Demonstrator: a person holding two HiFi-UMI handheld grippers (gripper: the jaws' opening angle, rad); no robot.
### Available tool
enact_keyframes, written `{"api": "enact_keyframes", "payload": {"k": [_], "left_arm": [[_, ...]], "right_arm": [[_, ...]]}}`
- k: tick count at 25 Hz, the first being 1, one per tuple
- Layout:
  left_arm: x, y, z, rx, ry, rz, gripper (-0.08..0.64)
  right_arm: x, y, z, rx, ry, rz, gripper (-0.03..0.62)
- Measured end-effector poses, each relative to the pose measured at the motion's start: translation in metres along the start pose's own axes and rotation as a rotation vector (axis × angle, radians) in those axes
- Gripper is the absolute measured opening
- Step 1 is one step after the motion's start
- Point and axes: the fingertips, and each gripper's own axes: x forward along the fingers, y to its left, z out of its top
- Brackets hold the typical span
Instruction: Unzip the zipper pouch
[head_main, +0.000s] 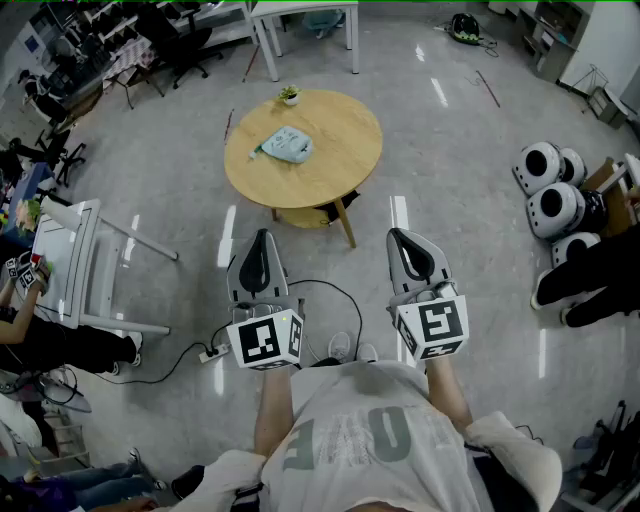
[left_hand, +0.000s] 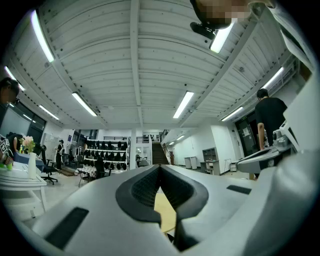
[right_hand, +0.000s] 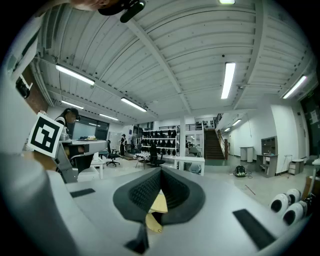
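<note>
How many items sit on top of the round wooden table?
2: a pale green zipper pouch near the middle, and a small potted plant at the far edge. The lower shelf may hide more.

A small potted plant (head_main: 290, 96) sits at the far edge of the round wooden worktop (head_main: 340, 150), which has a lower shelf (head_main: 300, 216) beneath. On the glossy grey floor (head_main: 450, 150), a white table (head_main: 300, 9) stands beyond it, a white rack (head_main: 85, 262) to the left, white domed machines (head_main: 556, 208) to the right, and a power strip (head_main: 213, 352) nearer.
</note>
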Motion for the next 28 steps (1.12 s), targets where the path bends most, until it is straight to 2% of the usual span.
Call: {"api": "enact_keyframes", "payload": {"k": [11,18,23,28], "left_arm": [[-0.007,-0.017,-0.003,0.010,0.002,0.021,0.026],[-0.015,-0.016,-0.014,-0.007,0.011,0.063,0.026],[0.011,-0.006,-0.016,-0.006,-0.025,0.064,0.026],[0.061,0.006,-0.017,0.002,-0.066,0.051,0.026]], "right_arm": [[-0.013,-0.007,-0.015,0.016,0.004,0.056,0.029],[-0.016,-0.003,-0.035,0.092,0.012,0.115,0.029],[0.009,-0.008,-0.038,0.067,0.018,0.127,0.029],[0.053,-0.026,-0.031,0.047,-0.004,0.119,0.029]]}}
